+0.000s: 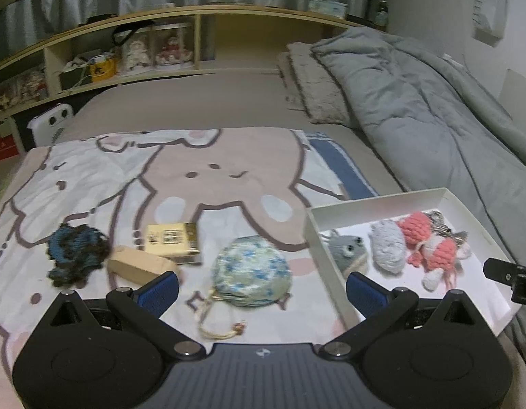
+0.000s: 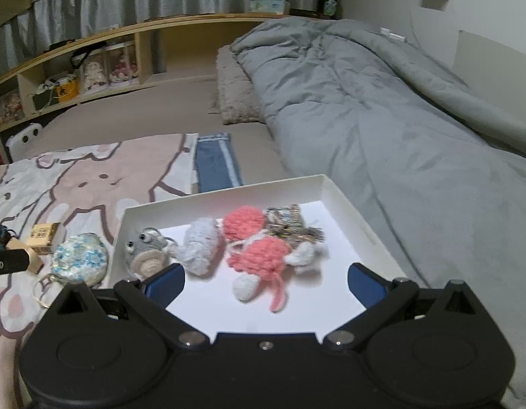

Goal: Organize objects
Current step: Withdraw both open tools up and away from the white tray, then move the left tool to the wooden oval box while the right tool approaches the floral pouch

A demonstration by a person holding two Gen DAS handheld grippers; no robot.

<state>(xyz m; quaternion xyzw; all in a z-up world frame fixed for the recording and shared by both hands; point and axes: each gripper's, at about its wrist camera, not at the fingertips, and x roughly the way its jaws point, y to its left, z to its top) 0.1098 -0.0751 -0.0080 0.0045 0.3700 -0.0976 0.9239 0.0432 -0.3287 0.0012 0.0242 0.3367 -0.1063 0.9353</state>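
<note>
Items are listed left to right as seen in the left wrist view.

1. Dark blue knitted item [image 1: 75, 255], at centre left on the printed blanket [image 1: 92, 177].
2. Tan oblong block [image 1: 140, 267], just beside it, long axis running from upper left to lower right.
3. Yellow box [image 1: 172, 242], touching or overlapping the block's far side.
4. Blue-and-white crocheted pouch [image 1: 251, 271], at lower centre, with its drawstring [image 1: 217, 323] trailing toward the bottom of the frame.
5. White tray [image 1: 382, 204], at right, in which a grey toy [image 1: 348, 254], a pale grey toy [image 1: 387, 247] and a pink toy [image 1: 430, 247] are held.

Left gripper [image 1: 261, 288]: fingers spread wide, nothing held. The pouch lies directly ahead between the fingers.

Right gripper [image 2: 264, 281]: fingers likewise spread wide and empty, poised over the tray's near edge.

The pouch is judged the nearest loose item, closer to the left gripper; the tray lies to its right.
</note>
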